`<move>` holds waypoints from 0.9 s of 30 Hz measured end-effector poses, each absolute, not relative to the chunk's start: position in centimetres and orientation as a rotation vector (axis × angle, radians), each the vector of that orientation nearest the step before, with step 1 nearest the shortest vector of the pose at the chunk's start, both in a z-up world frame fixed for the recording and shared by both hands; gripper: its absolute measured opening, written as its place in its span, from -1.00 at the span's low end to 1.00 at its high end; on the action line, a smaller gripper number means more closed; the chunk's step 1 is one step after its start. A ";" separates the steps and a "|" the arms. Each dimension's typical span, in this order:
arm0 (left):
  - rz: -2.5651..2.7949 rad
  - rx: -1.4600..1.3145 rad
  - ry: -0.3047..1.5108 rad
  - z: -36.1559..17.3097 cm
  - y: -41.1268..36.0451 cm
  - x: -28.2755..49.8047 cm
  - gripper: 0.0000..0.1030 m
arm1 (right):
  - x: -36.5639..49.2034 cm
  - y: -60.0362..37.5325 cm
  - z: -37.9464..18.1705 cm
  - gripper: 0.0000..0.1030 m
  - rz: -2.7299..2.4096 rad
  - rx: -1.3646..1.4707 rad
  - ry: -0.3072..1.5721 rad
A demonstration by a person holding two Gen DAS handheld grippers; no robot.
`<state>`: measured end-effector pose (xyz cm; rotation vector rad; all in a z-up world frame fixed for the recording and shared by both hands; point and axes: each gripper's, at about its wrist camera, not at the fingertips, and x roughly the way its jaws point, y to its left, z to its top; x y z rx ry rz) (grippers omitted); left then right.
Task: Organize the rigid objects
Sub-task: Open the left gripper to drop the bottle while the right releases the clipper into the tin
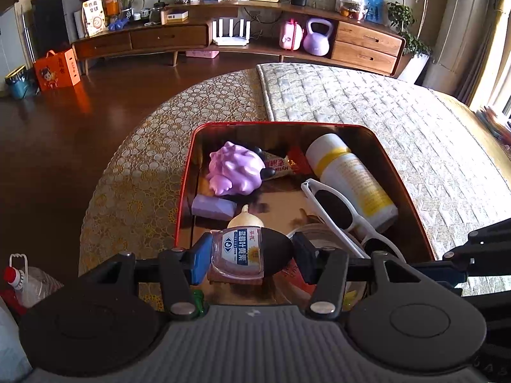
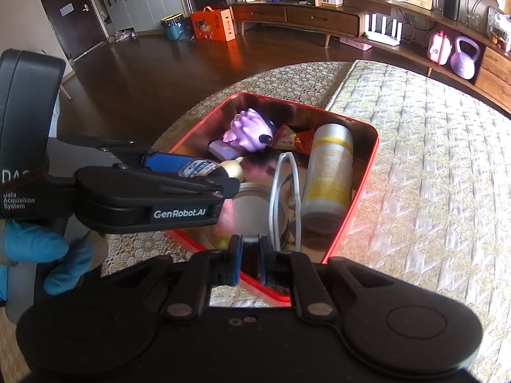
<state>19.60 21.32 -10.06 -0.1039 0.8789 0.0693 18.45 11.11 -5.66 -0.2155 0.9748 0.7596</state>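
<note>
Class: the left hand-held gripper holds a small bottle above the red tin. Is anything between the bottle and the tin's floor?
Nothing visible blocks it. The small bottle hangs over a bare patch of the red tin, between the purple block and the white sunglasses.

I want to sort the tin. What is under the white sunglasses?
Under the white plastic sunglasses a round metal lid partly shows on the red tin's floor. The rest beneath is covered.
</note>
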 end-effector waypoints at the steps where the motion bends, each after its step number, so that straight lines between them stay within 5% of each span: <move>1: 0.074 -0.107 0.881 -10.1 21.4 19.7 0.03 | 18.4 11.0 -5.7 -0.79 0.759 -0.210 0.976; 10: 0.095 -0.107 0.912 -10.4 21.3 19.7 0.04 | 18.5 11.0 -5.4 -0.77 0.749 -0.190 0.976; 27: 0.113 -0.094 0.840 -7.2 20.3 16.7 0.36 | 17.0 8.6 -3.1 -0.61 0.744 -0.128 0.911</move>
